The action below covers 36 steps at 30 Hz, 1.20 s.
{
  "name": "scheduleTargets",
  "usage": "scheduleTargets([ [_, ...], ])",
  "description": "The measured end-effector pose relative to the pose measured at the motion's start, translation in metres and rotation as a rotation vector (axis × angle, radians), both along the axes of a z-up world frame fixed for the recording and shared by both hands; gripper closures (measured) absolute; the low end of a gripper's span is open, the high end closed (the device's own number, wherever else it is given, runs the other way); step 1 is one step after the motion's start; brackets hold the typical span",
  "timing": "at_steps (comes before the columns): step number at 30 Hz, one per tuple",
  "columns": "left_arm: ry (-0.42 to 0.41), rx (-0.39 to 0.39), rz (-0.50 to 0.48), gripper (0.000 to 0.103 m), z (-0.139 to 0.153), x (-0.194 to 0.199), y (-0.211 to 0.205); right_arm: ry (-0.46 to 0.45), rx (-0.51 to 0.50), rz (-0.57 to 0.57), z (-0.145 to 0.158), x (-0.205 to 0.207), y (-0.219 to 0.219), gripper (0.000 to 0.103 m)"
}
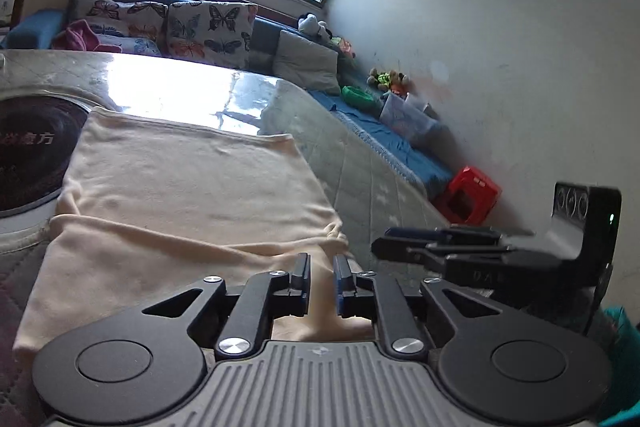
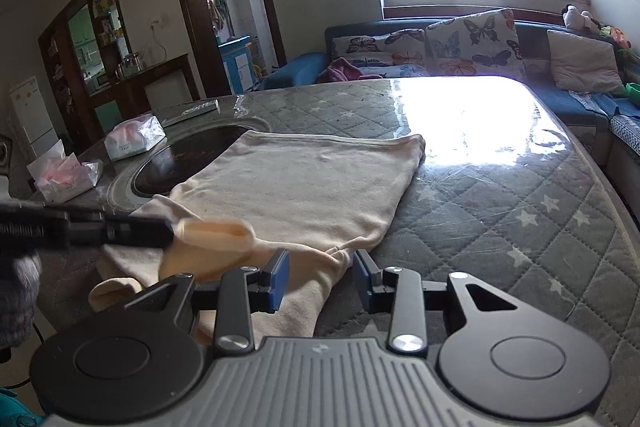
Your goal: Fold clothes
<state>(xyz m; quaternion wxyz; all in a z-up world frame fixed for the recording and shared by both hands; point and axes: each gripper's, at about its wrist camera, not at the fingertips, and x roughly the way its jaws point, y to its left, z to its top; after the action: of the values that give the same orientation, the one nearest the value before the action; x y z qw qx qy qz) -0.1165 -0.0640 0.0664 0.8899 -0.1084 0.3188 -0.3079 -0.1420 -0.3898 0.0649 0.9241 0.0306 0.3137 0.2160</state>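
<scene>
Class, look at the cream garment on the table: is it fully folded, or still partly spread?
Partly spread. The cream garment lies mostly flat on the quilted table, with only one sleeve lifted by the left gripper.

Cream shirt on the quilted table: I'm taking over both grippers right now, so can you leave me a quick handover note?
Left gripper: jaws nearly closed, with the sleeve cuff at their tip and raised off the table. Whether the cuff is pinched is unclear.
Right gripper: open and empty, above the near edge of the shirt.
Shirt: body spread flat on the table.
Done: spread out only; no fold is finished.
Left: probably lay this sleeve over the body, fold in the other side, then halve it.
</scene>
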Motion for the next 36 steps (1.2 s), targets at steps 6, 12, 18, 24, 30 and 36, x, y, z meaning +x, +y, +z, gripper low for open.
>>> scheduleTargets([
  [6, -0.083, 0.173, 0.119, 0.087, -0.001, -0.006, 0.036, 0.013, 0.006, 0.063, -0.001, 0.004, 0.016, 0.068],
  [12, -0.038, 0.225, 0.301, 0.064, -0.014, -0.004, 0.08, 0.041, -0.019, 0.126, -0.009, 0.012, 0.04, 0.068],
  [18, 0.06, 0.192, 0.335, 0.066, -0.033, 0.001, 0.099, 0.09, -0.054, 0.136, -0.024, 0.025, 0.053, 0.072],
  [24, 0.07, 0.143, 0.337, 0.096, -0.035, 0.0, 0.107, 0.032, -0.097, 0.142, -0.012, 0.021, 0.061, 0.095],
  [30, 0.064, 0.156, 0.338, 0.092, -0.035, -0.002, 0.107, 0.049, -0.137, 0.116, -0.014, 0.029, 0.065, 0.093],
  [36, -0.001, 0.162, 0.336, 0.092, -0.01, 0.005, 0.107, -0.01, -0.124, 0.106, -0.007, 0.021, 0.057, 0.084],
])
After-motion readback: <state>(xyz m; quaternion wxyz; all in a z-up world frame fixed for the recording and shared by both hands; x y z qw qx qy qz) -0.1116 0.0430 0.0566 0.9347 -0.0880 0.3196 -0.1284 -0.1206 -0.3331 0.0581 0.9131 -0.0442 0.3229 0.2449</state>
